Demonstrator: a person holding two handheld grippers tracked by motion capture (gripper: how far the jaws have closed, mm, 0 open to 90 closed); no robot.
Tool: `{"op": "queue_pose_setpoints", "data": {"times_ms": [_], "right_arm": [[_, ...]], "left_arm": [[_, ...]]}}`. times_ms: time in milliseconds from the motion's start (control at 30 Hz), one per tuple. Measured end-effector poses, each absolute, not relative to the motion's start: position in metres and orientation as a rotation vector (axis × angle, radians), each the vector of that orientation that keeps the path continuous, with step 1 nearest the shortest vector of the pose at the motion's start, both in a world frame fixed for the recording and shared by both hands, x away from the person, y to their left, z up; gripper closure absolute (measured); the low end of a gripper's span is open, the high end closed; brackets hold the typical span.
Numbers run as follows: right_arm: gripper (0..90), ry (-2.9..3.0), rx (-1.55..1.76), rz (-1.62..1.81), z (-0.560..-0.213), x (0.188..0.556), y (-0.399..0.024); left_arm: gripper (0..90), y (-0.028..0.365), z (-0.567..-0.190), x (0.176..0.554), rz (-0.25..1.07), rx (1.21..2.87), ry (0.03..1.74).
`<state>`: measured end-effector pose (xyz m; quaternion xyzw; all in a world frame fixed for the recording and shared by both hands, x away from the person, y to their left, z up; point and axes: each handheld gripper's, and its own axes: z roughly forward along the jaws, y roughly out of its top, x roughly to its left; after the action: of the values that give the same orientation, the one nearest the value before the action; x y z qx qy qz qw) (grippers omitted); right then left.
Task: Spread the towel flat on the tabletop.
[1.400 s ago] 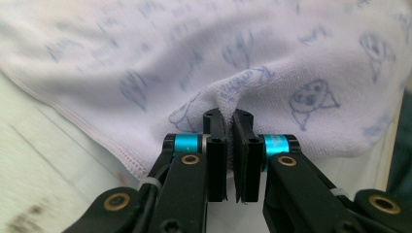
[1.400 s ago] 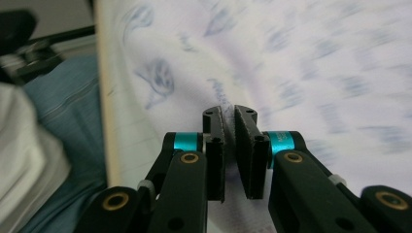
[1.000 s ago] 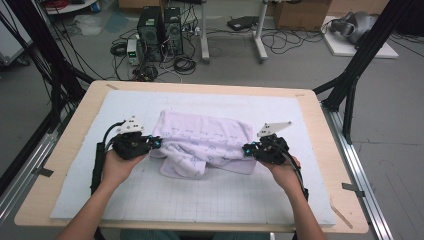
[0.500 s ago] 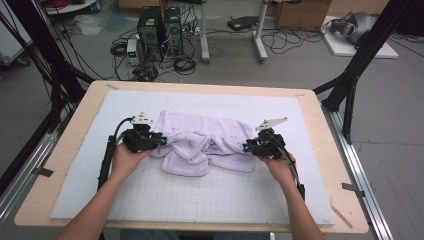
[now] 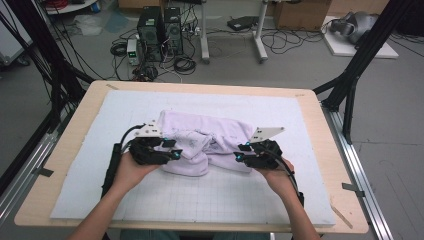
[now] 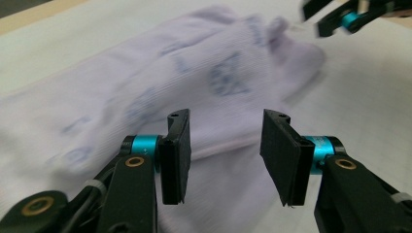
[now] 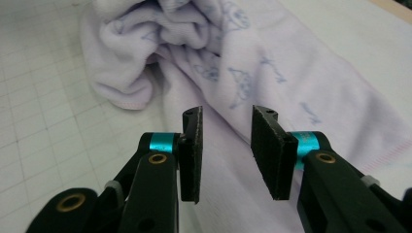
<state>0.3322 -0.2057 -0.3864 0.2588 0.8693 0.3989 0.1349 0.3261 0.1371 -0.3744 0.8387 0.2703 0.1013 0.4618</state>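
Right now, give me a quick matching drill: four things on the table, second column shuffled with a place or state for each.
Things:
1. pale lilac printed towel
2. left gripper
3. right gripper
4. white gridded mat

Places or states:
A. covers the wooden tabletop
B. jaws open, at the towel's left end
C. bunched in folds mid-mat
D. jaws open, at the towel's right end

Pairs: 1-C, 2-B, 3-D, 4-A

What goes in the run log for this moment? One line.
left gripper: just opened, nothing held | right gripper: just opened, nothing held | towel: bunched on mat
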Motion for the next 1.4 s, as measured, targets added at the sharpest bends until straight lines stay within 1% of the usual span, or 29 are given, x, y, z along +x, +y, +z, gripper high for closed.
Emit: {"op": "queue_pose_setpoints", "data": {"times_ms": [100, 167, 200, 233, 300, 333, 367, 433, 467, 567, 633, 767, 1167, 1300, 1400], "right_arm": [[64.9, 2.545, 0.73, 1.129, -0.392, 0.336, -0.193], [64.4, 2.551, 0.736, 1.143, -0.395, 0.34, -0.186], [64.1, 2.557, 0.738, 1.14, -0.397, 0.343, -0.182], [63.8, 2.556, 0.736, 1.131, -0.399, 0.345, -0.178], [63.0, 2.565, 0.746, 1.125, -0.406, 0.353, -0.169], [62.8, 2.569, 0.757, 1.113, -0.409, 0.356, -0.166], [62.8, 2.58, 0.768, 1.097, -0.413, 0.36, -0.163], [64.4, 2.594, 0.808, 1.051, -0.424, 0.37, -0.156], [66.8, 2.592, 0.818, 1.04, -0.427, 0.373, -0.155], [79.7, 2.571, 0.844, 1.045, -0.431, 0.379, -0.154], [82.3, 2.573, 0.854, 1.071, -0.43, 0.381, -0.158], [83.5, 2.577, 0.822, 1.094, -0.42, 0.374, -0.164], [84.1, 2.529, 0.713, 1.098, -0.362, 0.354, -0.189], [84.2, 2.501, 0.731, 1.099, -0.347, 0.357, -0.202], [84.2, 2.499, 0.771, 1.082, -0.349, 0.365, -0.208]], "left_arm": [[51.2, 0.115, -0.379, 0.326, 0.235, 2.088, 0.609], [51.5, 0.104, -0.385, 0.328, 0.259, 2.115, 0.604], [53.2, 0.1, -0.388, 0.331, 0.28, 2.135, 0.611], [57.8, 0.098, -0.391, 0.334, 0.304, 2.15, 0.625], [72.0, 0.098, -0.396, 0.341, 0.331, 2.16, 0.657], [76.7, 0.1, -0.397, 0.344, 0.343, 2.155, 0.669], [81.0, 0.103, -0.398, 0.347, 0.353, 2.141, 0.684], [83.5, 0.108, -0.397, 0.351, 0.358, 2.122, 0.707], [84.1, 0.111, -0.396, 0.352, 0.362, 2.11, 0.726], [84.9, 0.122, -0.393, 0.355, 0.361, 2.086, 0.76], [85.3, 0.132, -0.39, 0.356, 0.374, 2.059, 0.789], [85.5, 0.15, -0.382, 0.354, 0.399, 2.027, 0.817], [85.9, 0.197, -0.355, 0.344, 0.482, 1.921, 0.877], [86.0, 0.201, -0.353, 0.348, 0.488, 1.9, 0.897], [86.1, 0.199, -0.359, 0.356, 0.486, 1.93, 0.908]]}}
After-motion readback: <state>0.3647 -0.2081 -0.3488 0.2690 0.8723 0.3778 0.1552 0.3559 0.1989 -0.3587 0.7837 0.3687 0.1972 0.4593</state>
